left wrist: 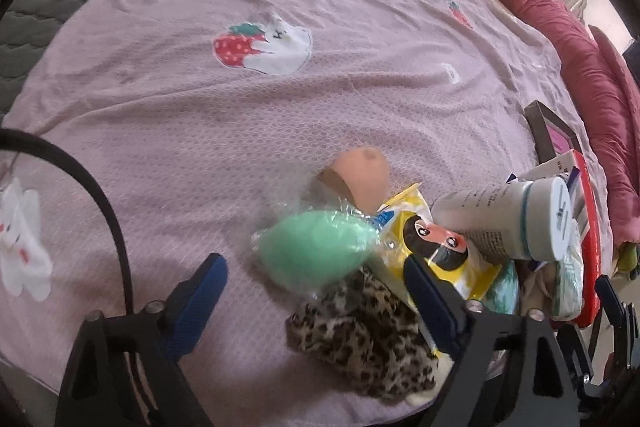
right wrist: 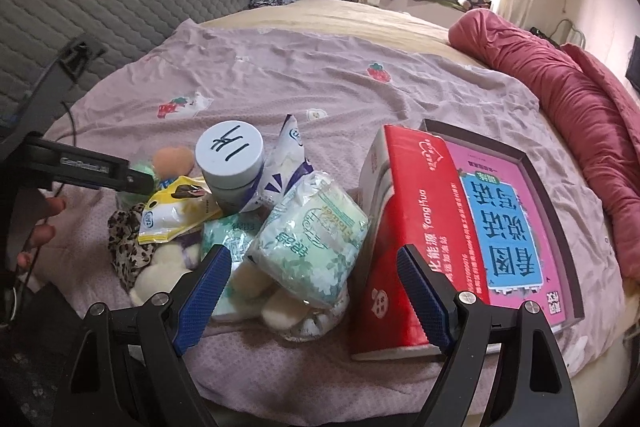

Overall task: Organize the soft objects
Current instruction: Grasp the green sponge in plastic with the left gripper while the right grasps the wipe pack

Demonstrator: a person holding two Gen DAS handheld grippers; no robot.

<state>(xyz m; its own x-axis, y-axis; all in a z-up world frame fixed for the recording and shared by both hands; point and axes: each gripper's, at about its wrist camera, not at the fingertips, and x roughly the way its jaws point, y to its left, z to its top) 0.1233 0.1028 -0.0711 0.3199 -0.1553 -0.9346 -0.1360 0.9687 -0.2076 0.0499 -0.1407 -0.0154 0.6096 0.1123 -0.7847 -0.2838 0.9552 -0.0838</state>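
Green sponge [left wrist: 316, 247]: in clear wrap on the bed [left wrist: 200, 131], left edge of the pile, beside leopard cloth [left wrist: 360, 339].
Left tool [left wrist: 316, 291]: jaws apart, above sponge, gripping nothing.
Right tool [right wrist: 316, 287]: wide apart, empty (over tissue pack [right wrist: 316, 239]).
Right view only: red box [right wrist: 416, 227], window.

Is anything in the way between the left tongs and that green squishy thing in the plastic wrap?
Nothing visible blocks it. The left tongs stand open right over the green sponge, which sits on top at the pile's edge. The leopard-print cloth lies beside and below it, and the yellow packet touches its far side.
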